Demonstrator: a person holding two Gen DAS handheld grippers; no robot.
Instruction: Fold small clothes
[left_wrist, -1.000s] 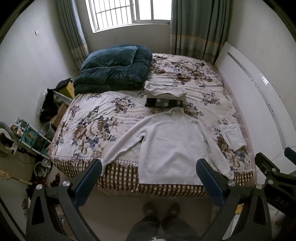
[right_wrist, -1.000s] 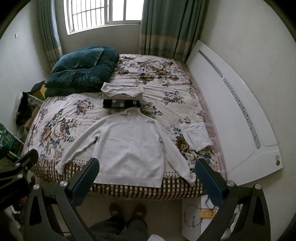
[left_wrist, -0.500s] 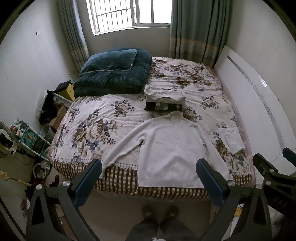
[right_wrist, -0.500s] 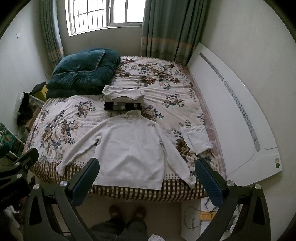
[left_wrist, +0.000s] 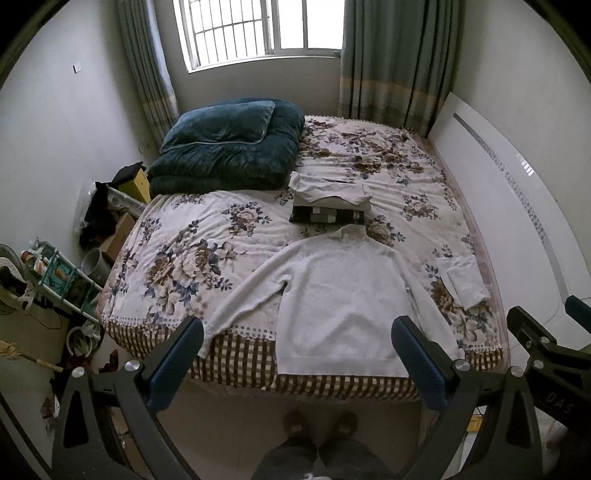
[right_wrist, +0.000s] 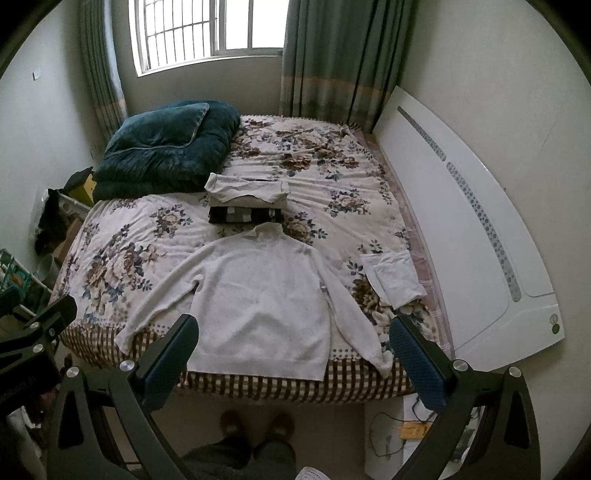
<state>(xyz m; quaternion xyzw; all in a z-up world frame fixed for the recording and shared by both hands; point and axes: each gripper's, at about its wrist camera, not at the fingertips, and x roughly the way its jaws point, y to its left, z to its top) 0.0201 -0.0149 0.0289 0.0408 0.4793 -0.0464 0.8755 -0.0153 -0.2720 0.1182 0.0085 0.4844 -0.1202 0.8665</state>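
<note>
Floral bed (left_wrist: 192, 258) is being viewed from farther back than a second ago; left gripper (left_wrist: 295, 354) and right gripper (right_wrist: 295, 352) are being held spread, empty, above white sweater (left_wrist: 343, 295), folding not yet begun.

The left black two-finger gripper with blue pads (left_wrist: 295, 354) is held up in the air with its jaws spread wide and nothing between them, and the right black two-finger gripper with blue pads (right_wrist: 293, 352) beside it is likewise agape and empty; the person's two feet (left_wrist: 319, 424) stand below on the floor
</note>
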